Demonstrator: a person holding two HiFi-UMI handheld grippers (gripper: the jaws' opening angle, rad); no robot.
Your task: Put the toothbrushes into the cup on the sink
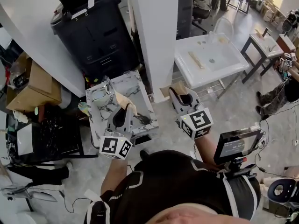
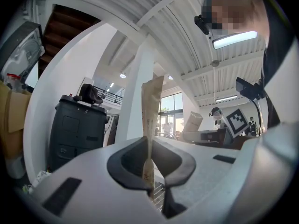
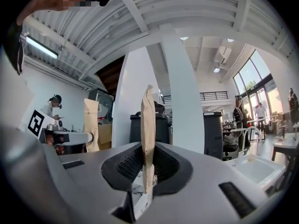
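Short of the far white sink [image 1: 227, 65], left gripper [image 1: 122, 115] clamps one brown paper packet [image 2: 152, 118], right gripper [image 1: 183, 100] clamps a second packet [image 3: 147, 125].

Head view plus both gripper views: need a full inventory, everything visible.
sink: one, white, upper right, on metal legs
tan strip: one, lying in the sink; too small to identify
bin: one, black, top centre-left
pillar: one, white, between bin and sink
marbled box: one, white-grey, centre, below the bin
cardboard boxes: at least two, brown, left edge
left packet: one, brown paper, upright, centre-left
right packet: one, brown paper, upright, centre
screen unit: one, dark, at the person's right hip
left gripper: grey, marker cube, shut on left packet
right gripper: grey, marker cube, shut on right packet
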